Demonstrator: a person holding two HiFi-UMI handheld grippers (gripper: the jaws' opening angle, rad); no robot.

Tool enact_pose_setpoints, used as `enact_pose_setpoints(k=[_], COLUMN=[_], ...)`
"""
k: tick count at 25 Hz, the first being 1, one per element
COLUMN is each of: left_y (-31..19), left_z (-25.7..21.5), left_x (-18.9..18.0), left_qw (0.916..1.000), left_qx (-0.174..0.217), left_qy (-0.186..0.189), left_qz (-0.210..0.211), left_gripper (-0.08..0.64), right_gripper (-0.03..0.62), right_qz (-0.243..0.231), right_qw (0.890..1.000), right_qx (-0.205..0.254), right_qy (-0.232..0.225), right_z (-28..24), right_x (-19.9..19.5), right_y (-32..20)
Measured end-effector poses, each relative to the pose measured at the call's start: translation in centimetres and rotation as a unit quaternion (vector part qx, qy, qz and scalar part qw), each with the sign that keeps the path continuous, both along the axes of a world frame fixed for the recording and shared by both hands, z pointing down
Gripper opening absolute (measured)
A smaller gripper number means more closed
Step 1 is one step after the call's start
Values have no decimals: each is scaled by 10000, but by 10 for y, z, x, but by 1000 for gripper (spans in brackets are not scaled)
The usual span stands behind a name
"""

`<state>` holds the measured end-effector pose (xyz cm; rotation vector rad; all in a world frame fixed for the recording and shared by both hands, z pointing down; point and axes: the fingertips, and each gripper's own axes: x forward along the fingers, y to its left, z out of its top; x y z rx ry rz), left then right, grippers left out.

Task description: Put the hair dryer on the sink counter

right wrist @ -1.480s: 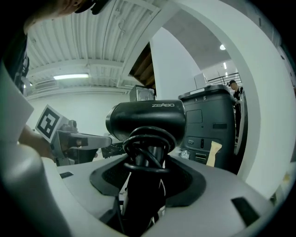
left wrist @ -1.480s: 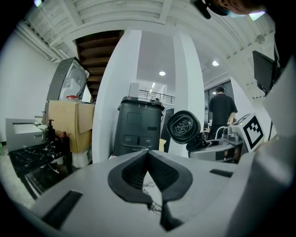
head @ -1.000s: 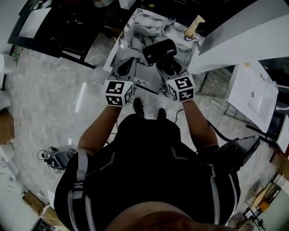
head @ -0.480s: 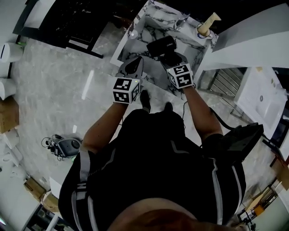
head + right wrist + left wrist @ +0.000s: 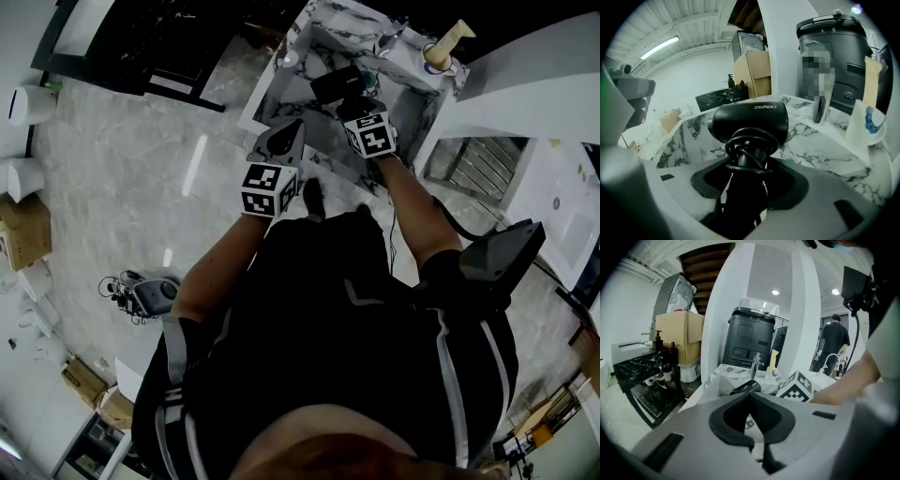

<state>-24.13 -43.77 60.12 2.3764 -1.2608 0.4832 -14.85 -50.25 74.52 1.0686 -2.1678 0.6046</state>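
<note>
The left claw (image 5: pixel 284 139) hangs at the near left edge of the marble sink counter (image 5: pixel 825 140). Its own view shows its dark pads (image 5: pixel 764 413) brought together at the tips with nothing between them, the marble showing only through the slit lower down.

Just to its right, the right claw (image 5: pixel 352 109) is clamped on the handle of the black hair dryer (image 5: pixel 750 122), which has its cord wound in loops round the handle just above the pads. The dryer's barrel lies crosswise over the counter, between the claw and the basin, with its printed side turned toward the right gripper view. Whether the barrel touches the marble cannot be told.

Further right, a chrome faucet (image 5: pixel 820 105) stands upright at the back of the counter, well apart from the dryer. A white cup (image 5: pixel 865 124) sits near the counter's far right corner, beside the faucet, with a pale stick-like thing standing up out of it.
</note>
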Motion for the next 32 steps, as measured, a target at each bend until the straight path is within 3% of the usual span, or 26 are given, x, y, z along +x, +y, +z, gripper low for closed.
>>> enact_pose_setpoints(k=[16,23,32], left_y=[6,6,14], left_z=[0,1,3], left_x=[-10,-26,-25], left_qw=[10000,9999,9999], left_qx=[-49,-83,-150], left_qy=[-54,-76,-64], left_qz=[68,-108,-29], left_gripper=[5,5,5], right_gripper=[247,247,247], right_qz=[326,561,722], right_qw=[9964,9927,9890], right_qx=[-727,-979,-1169], right_qy=[286,423,548], right_z=[77,97,110], right_x=[-2,8,15], right_y=[-4,-3,-1])
